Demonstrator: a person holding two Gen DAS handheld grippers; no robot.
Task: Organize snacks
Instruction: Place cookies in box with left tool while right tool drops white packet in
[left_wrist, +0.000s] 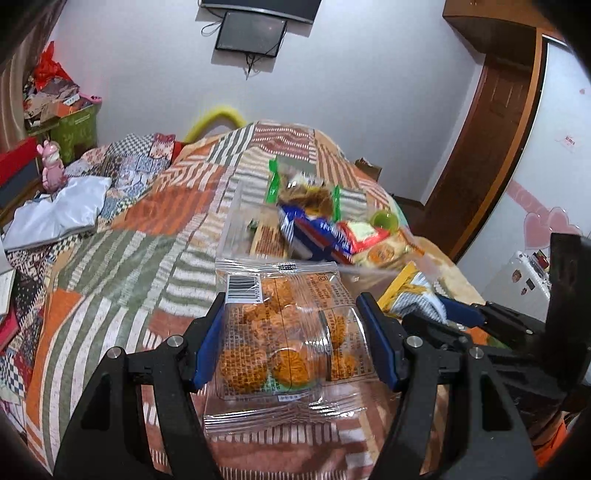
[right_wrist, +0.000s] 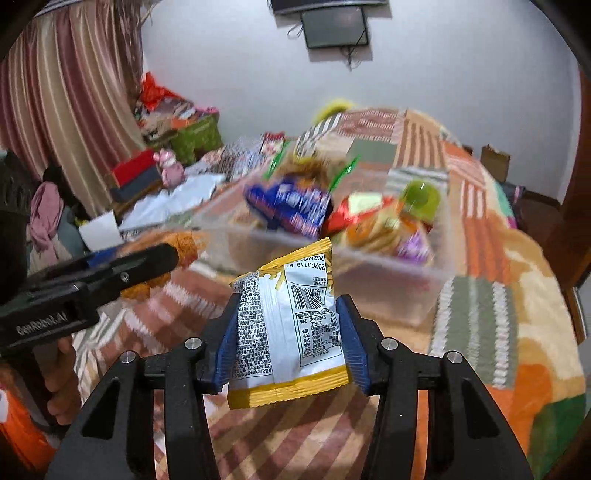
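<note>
Holding two packs at once, I see the risks running from my left side to my right. My left gripper (left_wrist: 291, 339) is pinching a clear packet of round orange cakes (left_wrist: 284, 332) across its width, blue pads (left_wrist: 207, 347) pressed into the film on both sides. That film looks slick and crinkly, so I judge the packet could slide forward out of the pinch if I tilt down or swing fast, and squeezing harder may crush the cakes.

Ahead of this tool, past the packet's far edge, sits the clear bin (left_wrist: 236, 221) on the patchwork bedspread (left_wrist: 122, 258), already piled with snacks. The heap looks high; a dropped packet could skid off it onto the bedding.

Just beside it on the right, my right gripper (right_wrist: 288, 339) is clamped on a yellow-and-white snack bag (right_wrist: 291, 325), held upright between the pads. Puffy with air, by my reckoning, it could squirt out or pop under pressure. The bin lies ahead and slightly right of this tool. Both tools are close together, so they could collide at the bin's near rim.
</note>
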